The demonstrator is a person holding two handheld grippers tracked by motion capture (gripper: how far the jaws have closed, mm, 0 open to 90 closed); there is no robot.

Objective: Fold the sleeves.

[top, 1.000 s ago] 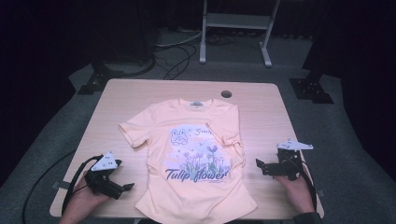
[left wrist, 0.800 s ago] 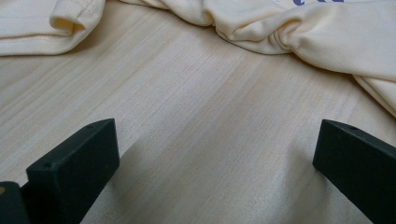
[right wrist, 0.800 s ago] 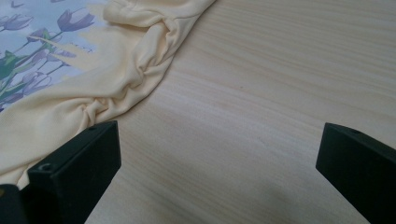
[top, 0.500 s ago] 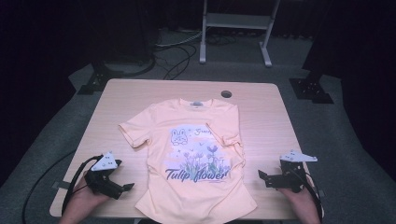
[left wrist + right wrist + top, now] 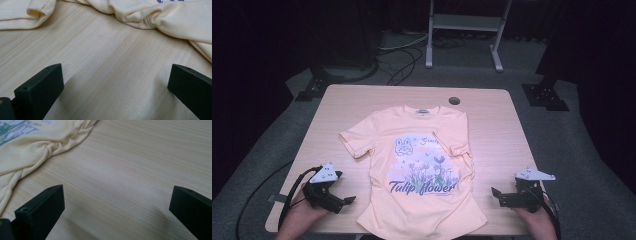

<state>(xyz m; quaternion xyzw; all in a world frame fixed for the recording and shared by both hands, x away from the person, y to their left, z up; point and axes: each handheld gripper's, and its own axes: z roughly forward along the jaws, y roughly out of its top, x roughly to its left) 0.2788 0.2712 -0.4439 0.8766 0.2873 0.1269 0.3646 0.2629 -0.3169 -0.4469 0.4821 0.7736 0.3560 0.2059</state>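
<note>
A pale peach t-shirt [image 5: 422, 165] was laid out flat on the wooden bench [image 5: 337, 110], print side up, with "Tulip flower" lettering and a little bunny drawing on the chest. The left gripper [image 5: 343, 201] was parked on the bench just off the shirt's lower left edge, with the jaws pointed toward the fabric and nothing held between them; in the left gripper view the jaws were spread wide over bare wood, released. Ahead of that gripper [image 5: 115, 97], the bunched side seam of the t-shirt [image 5: 160, 17] could be seen up and to the right, and the cuff of a sleeve [image 5: 35, 11] was caught at the upper left, both apart from the jaws. The right gripper [image 5: 498, 195] was held on the opposite side, near the shirt's lower right edge but a bit further off from it, jaws also aimed at the cloth. From the right gripper view that gripper [image 5: 117, 217] was likewise opened wide with only bench grain between the jaws, and the wrinkled edge of the t-shirt [image 5: 37, 147] was seen ahead and off to the left, not touched. A small dark round hole [image 5: 454, 100] in the bench was spotted past the collar, well away from both grippers.
</note>
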